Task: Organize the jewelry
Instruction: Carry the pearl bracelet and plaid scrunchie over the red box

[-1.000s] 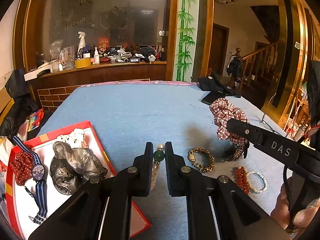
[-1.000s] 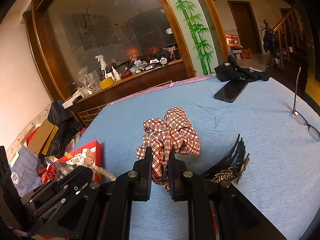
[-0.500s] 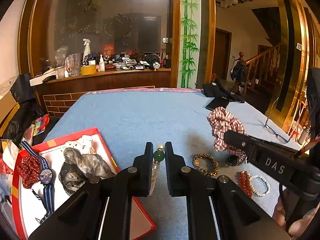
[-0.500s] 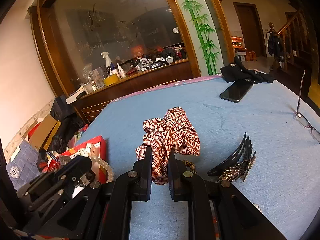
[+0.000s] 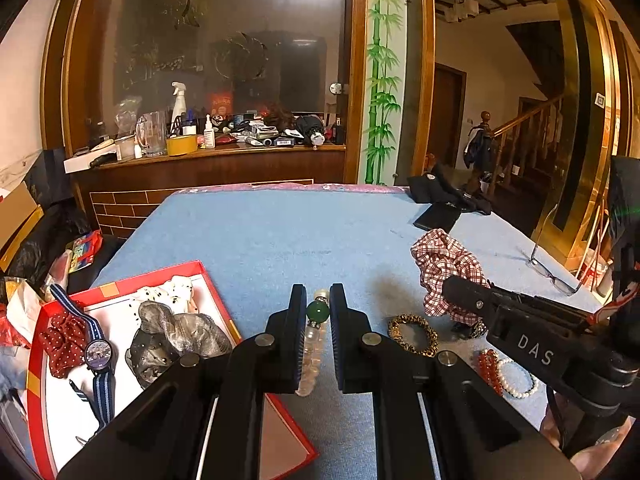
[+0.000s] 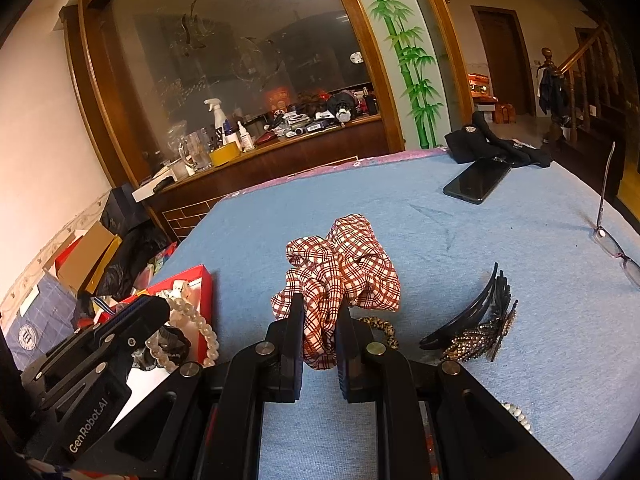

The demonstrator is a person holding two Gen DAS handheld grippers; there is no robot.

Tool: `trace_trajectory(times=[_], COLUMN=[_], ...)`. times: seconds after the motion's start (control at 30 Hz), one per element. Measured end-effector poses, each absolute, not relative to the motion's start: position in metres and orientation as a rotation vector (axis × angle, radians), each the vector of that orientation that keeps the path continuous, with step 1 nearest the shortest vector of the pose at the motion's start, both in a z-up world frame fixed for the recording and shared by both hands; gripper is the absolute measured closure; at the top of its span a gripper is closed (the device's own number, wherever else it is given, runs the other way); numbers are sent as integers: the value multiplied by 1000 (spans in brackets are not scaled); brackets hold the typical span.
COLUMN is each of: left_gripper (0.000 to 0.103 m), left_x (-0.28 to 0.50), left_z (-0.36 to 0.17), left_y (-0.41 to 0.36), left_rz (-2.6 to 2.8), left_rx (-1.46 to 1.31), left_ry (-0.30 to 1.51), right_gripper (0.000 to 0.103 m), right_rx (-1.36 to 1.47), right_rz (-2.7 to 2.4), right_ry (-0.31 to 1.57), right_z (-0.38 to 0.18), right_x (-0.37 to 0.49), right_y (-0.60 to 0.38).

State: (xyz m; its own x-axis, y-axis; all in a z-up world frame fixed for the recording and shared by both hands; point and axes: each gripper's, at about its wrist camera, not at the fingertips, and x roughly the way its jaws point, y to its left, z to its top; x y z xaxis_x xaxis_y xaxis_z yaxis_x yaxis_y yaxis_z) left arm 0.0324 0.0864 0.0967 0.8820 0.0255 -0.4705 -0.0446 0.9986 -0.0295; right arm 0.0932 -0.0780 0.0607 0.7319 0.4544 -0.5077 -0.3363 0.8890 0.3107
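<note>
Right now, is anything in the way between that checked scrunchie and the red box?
Possibly. The right gripper holds the checked scrunchie above the blue cloth. Between it and the red box hangs the left gripper, holding a bead bracelet by the box's near edge.

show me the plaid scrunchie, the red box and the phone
plaid scrunchie (image 6: 344, 264), right wrist view, on its bunched cloth
red box (image 5: 208, 280), left wrist view, on its right rim
phone (image 6: 478, 178), right wrist view, on its dark screen

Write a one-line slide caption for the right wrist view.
Right gripper shut on a red plaid scrunchie above the blue tablecloth, black hair comb alongside.
</note>
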Motion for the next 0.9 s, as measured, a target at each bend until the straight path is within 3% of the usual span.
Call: trace_trajectory(times=[0.47,0.9], left_gripper=[92,92], left_x=[26,-42], left_z=[106,125], left_y=[92,151], left_rz=[6,70], left_rx=[-96,-187], left_ry=[489,447], right_gripper=[88,88], right_rx=[278,215], right_rz=[432,517], right_ry=[628,602], right_z=[62,82], right_x=[79,10], right_y=[-86,-52])
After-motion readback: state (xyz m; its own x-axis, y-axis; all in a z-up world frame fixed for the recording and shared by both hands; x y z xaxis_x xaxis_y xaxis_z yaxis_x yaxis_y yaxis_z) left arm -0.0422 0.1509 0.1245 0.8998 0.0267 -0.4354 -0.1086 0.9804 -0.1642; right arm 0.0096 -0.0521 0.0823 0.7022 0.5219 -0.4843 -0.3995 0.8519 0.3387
